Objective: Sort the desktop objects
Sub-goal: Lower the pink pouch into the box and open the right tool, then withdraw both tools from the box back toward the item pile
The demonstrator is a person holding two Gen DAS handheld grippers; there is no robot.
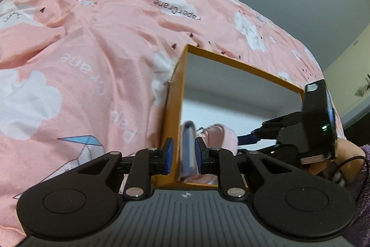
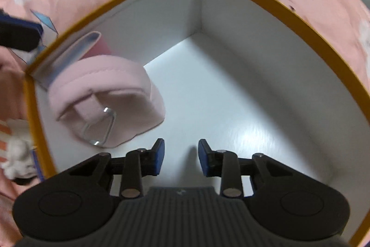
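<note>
left gripper being clamped on box wall; right gripper being held open inside box, pink strap lying beside.

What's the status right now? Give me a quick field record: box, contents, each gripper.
box: orange-rimmed box, white inside, on pink bedding
contents: pink strap with metal buckle, in the box by its wall
left gripper: shut on the box wall
right gripper: open, empty, over the box floor
</note>
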